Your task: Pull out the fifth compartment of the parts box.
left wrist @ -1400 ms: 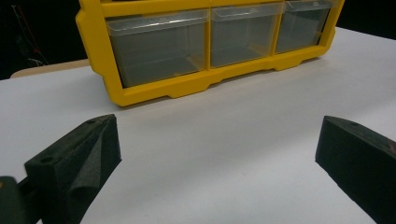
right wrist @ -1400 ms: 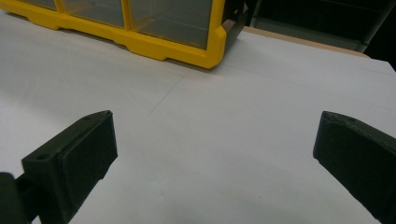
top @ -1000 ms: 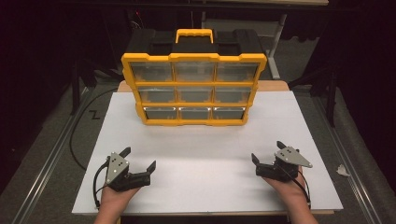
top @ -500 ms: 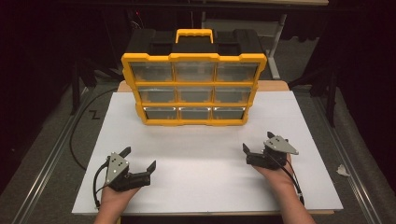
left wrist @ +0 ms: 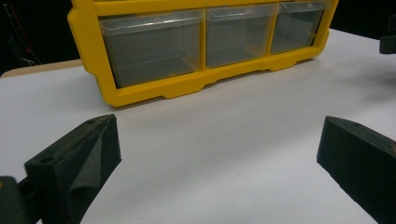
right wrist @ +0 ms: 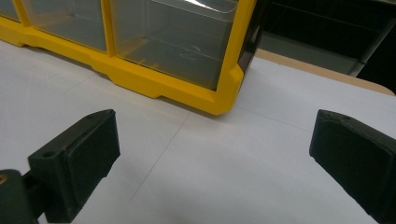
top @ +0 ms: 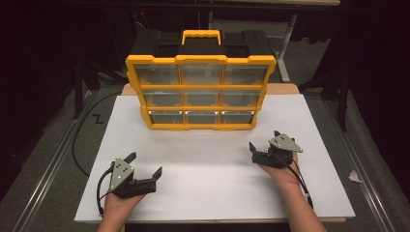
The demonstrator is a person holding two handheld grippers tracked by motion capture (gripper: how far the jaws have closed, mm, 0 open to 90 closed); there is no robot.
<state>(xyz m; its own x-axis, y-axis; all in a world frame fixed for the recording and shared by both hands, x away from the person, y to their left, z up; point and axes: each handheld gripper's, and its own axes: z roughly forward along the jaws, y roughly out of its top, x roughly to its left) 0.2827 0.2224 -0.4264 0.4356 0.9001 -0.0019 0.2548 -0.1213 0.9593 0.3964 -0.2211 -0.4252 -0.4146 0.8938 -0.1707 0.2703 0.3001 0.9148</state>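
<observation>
Right gripper (top: 265, 144) has advanced toward the drawer cabinet (top: 200, 92) — left gripper (top: 144, 165) unmoved.

Glossy yellow plastic on the frame of the drawer cabinet (top: 200, 126), matt black plastic on its top. Clear, smooth plastic drawers (left wrist: 154, 44), faintly scuffed. Matt white sheet (top: 212, 169), smooth, over pale wood at the far edge of the tabletop (top: 285, 89). Matt black, foam-like pads (right wrist: 77, 151) with a slightly grainy face. Dull grey metal plate (top: 121, 170).
</observation>
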